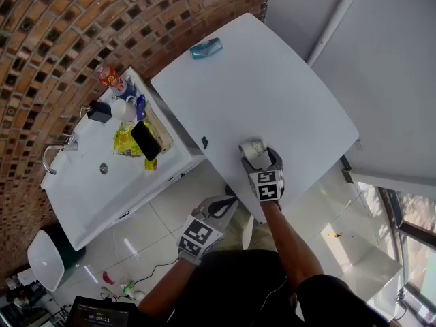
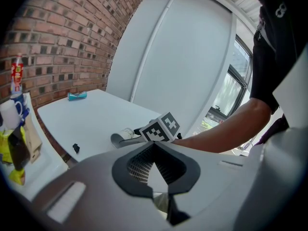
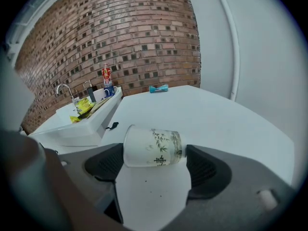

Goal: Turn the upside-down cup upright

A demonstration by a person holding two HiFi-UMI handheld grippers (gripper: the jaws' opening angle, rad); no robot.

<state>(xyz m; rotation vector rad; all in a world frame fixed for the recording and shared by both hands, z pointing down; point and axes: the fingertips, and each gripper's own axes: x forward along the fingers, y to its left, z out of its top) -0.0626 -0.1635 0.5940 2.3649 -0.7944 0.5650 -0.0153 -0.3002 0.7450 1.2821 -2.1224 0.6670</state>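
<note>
White cup (image 3: 153, 147) lies on its side on table (image 3: 216, 114) | right gripper (image 3: 154, 170) jaws wide astride it, not pinching, seemingly poised to right it | left gripper (image 2: 154, 148) closed, empty, idle.

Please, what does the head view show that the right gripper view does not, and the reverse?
Only the head view: the left gripper, the tiled floor, the window. Only the right gripper view: the bamboo print on the cup, lying on its side between the open jaws of the right gripper. Both: the cup, the white table, the sink, the red bottle.
</note>
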